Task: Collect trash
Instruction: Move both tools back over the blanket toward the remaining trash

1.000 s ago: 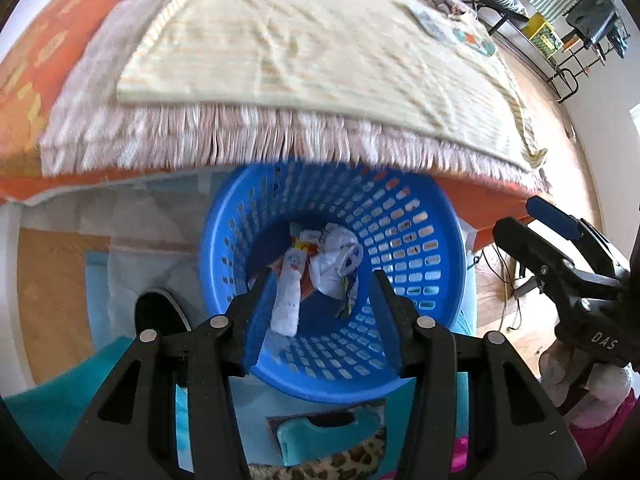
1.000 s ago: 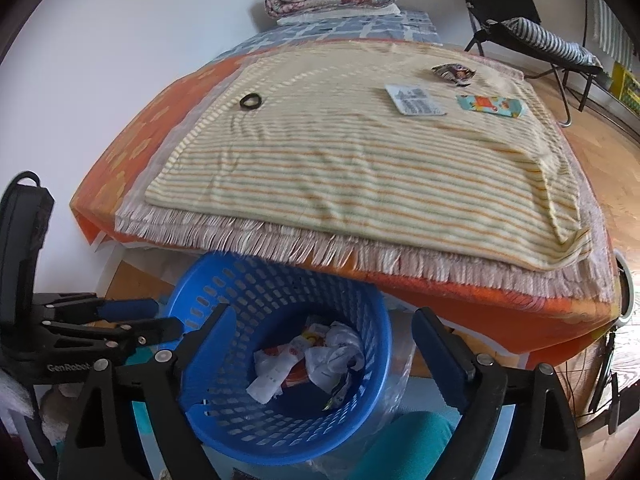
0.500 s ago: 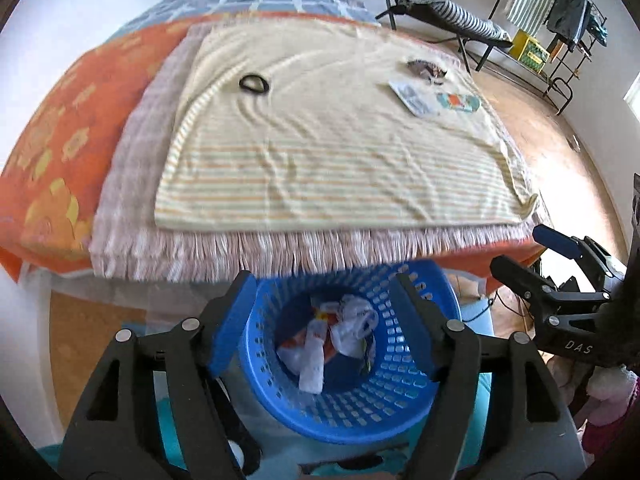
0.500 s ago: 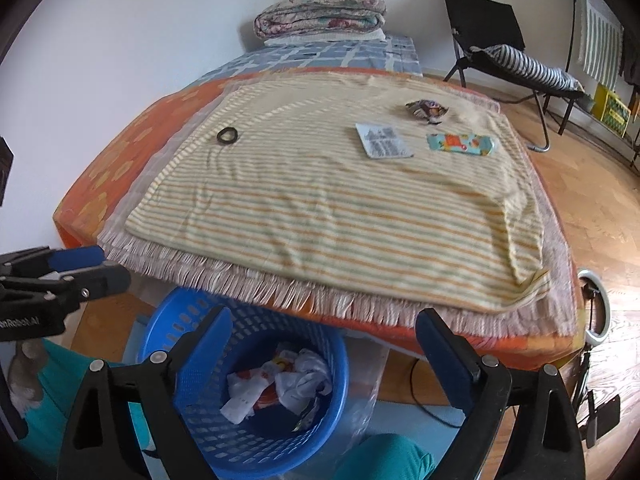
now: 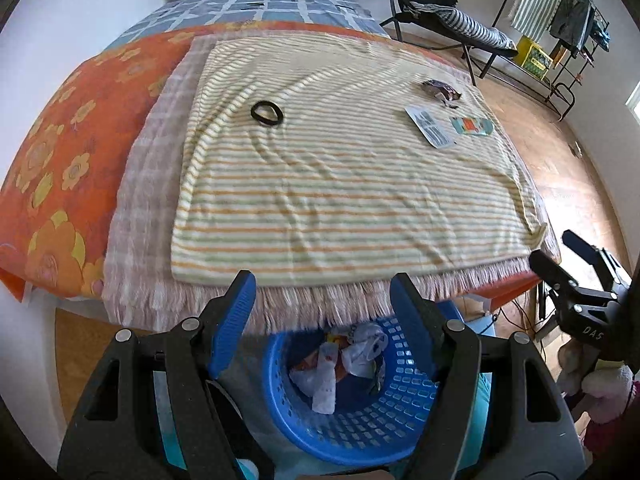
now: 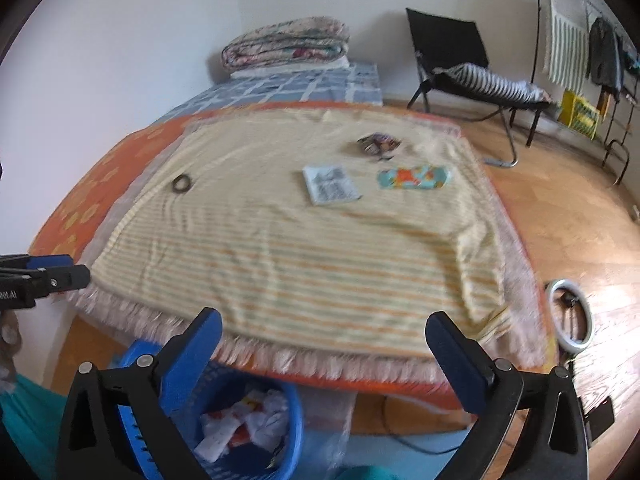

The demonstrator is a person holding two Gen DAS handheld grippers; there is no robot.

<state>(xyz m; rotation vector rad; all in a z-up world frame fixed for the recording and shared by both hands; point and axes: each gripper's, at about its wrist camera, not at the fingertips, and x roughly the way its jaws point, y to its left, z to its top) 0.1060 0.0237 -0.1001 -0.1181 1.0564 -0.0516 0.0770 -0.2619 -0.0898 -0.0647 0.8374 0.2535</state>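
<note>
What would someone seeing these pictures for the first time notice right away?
A big striped blanket covers the bed, with a few small items scattered on it: a black ring toward the left, and a white packet, a colourful wrapper and a crumpled wrapper toward the far right. Below the bed's near edge stands a blue basket already holding crumpled trash, seen between empty, open gripper fingers.

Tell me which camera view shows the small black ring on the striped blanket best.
The left wrist view: the small black ring is sharp, its oval outline clear on the striped blanket. The right wrist view shows the same ring smaller and blurred.
</note>
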